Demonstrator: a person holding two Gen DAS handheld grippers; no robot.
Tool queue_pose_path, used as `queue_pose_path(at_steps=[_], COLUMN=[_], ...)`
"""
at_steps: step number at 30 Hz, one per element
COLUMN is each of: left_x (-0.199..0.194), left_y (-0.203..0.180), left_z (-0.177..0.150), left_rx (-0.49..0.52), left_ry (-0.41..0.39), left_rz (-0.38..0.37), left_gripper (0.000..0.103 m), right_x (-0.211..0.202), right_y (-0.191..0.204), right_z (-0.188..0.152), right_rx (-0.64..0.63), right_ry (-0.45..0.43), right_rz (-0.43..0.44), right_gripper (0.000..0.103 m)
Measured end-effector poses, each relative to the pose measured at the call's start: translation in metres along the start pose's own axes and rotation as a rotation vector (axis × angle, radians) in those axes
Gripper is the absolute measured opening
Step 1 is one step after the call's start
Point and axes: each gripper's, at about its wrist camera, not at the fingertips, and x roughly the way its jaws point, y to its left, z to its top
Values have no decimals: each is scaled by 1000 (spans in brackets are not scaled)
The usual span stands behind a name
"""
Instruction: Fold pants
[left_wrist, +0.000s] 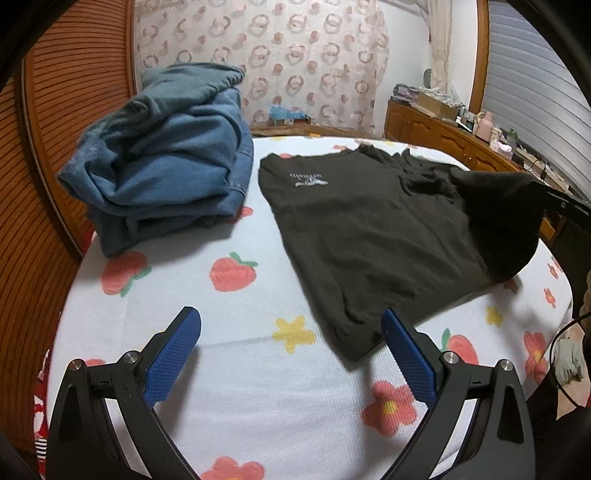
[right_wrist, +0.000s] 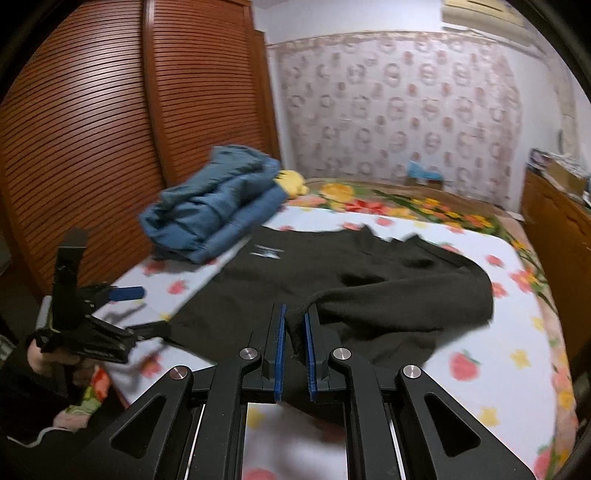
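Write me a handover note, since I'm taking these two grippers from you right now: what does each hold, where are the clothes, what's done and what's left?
Left gripper: open, empty, over the bed sheet by the black shirt's near hem.
Right gripper: shut on the shirt's right edge, lifted and folding inward.
Jeans: bundled, roughly folded, at the bed's far left, by the wooden doors.
Done: shirt laid flat, first fold under way.
Left: finish that fold; the jeans look like they need tidying.
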Motion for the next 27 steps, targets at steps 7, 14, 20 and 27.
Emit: queue_pose_path(at_steps=[7,14,20,27], left_x=[-8,-6,-2,17], left_y=[6,-6,-30,-62], left_z=[8,17,30,44], left_rx=[-5,19,63,115], left_ry=[-23,-29,-38,-10], left_rz=[5,-13,-54,-133], left_gripper=[99,99,99,93], right_x=[21,20,10,23], right_y=[1,-34,-71,-128], right_z=[5,-12,-23,-51], right_rx=[-35,-19,5,44], right_ry=[40,78,49,68], right_rz=[96,65,-12,-134], right_gripper=[10,31,34,36])
